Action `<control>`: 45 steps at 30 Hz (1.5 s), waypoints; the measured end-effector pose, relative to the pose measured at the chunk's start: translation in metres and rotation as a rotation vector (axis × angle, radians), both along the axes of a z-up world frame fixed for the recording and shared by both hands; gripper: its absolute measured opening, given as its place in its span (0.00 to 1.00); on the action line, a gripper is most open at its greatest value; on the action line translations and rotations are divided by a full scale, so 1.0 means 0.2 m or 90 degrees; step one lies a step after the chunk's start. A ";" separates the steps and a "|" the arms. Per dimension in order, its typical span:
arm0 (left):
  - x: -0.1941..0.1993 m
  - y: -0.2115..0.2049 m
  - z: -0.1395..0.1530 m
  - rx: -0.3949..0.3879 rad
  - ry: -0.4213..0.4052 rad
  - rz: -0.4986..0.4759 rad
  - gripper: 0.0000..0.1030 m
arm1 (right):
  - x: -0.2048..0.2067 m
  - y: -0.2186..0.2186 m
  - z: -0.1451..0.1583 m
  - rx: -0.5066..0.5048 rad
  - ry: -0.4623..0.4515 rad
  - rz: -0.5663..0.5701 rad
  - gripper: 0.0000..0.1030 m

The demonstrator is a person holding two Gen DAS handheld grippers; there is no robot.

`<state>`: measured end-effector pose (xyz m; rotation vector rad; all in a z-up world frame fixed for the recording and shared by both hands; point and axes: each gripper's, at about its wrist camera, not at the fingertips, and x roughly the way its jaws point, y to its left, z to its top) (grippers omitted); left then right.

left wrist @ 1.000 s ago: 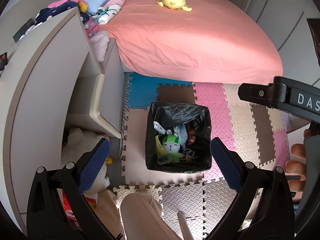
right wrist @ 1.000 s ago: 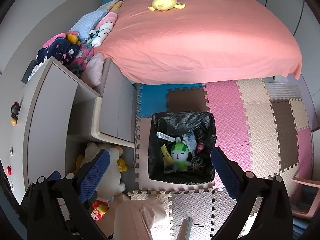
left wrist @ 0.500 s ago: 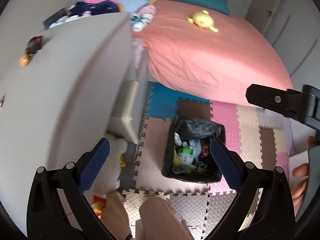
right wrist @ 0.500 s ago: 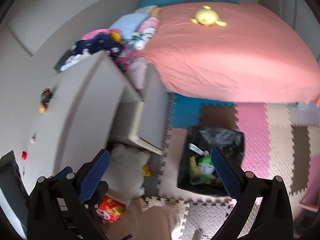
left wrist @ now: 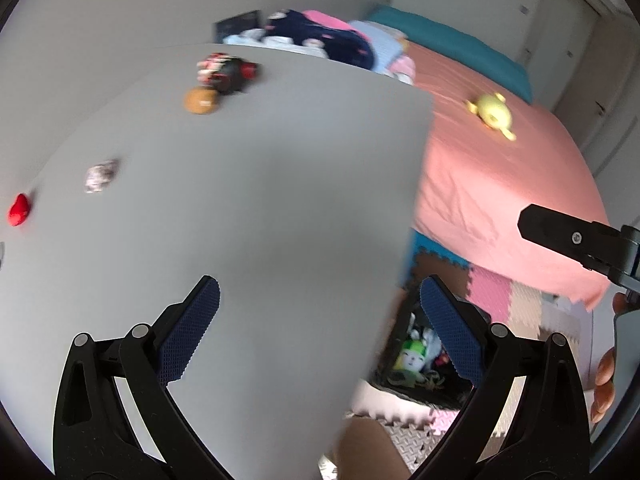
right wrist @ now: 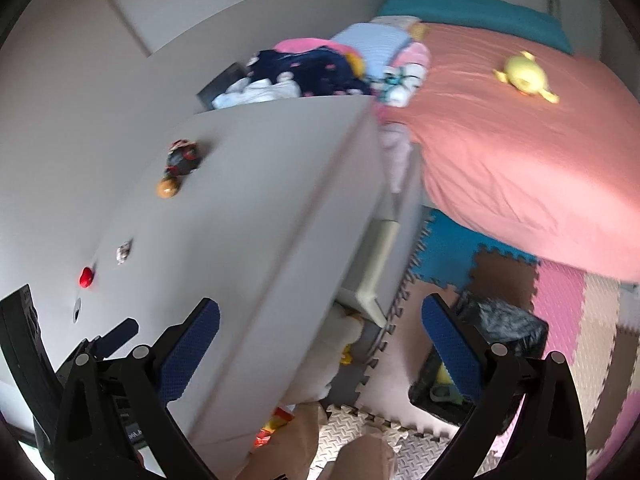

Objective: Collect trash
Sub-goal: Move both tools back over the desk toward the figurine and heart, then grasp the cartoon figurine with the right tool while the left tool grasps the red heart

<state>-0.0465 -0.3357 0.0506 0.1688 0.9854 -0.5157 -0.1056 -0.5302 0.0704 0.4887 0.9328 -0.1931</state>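
Observation:
Small bits lie on the grey desk top [left wrist: 248, 208]: a red piece [left wrist: 19, 210], a crumpled pale wad [left wrist: 102, 175], a brown round item [left wrist: 201, 100] and a black-and-red object [left wrist: 228, 72]. They also show in the right wrist view: the red piece [right wrist: 86, 277], the wad [right wrist: 124, 252], the brown item [right wrist: 168, 188]. My left gripper [left wrist: 319, 328] is open and empty above the desk's near edge. My right gripper [right wrist: 320, 332] is open and empty, over the desk's side. The black-lined bin [right wrist: 500, 344] stands on the floor, holding a green-capped toy [left wrist: 414, 354].
A pink bed [right wrist: 520, 140] with a yellow plush [right wrist: 524, 76] fills the right. Clothes [right wrist: 312, 72] are piled behind the desk. Foam puzzle mats [right wrist: 568, 308] cover the floor. A white plush [right wrist: 336, 344] sits under the desk. The right gripper's body [left wrist: 576, 240] shows in the left wrist view.
Both grippers have swung up and left, from looking down at the bin to looking across the desk top. The bin has slid to the lower right of both views.

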 end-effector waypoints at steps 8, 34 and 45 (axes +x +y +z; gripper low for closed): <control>0.29 0.31 0.03 -0.001 -0.001 0.081 0.94 | 0.38 0.23 0.05 -0.034 0.011 0.064 0.98; 0.98 1.06 -0.06 0.012 0.015 0.265 0.94 | 1.61 0.70 -0.09 -0.168 0.072 0.176 0.90; 1.06 1.12 -0.08 0.013 0.008 0.287 0.94 | 1.74 0.69 -0.21 -0.197 0.106 0.165 0.72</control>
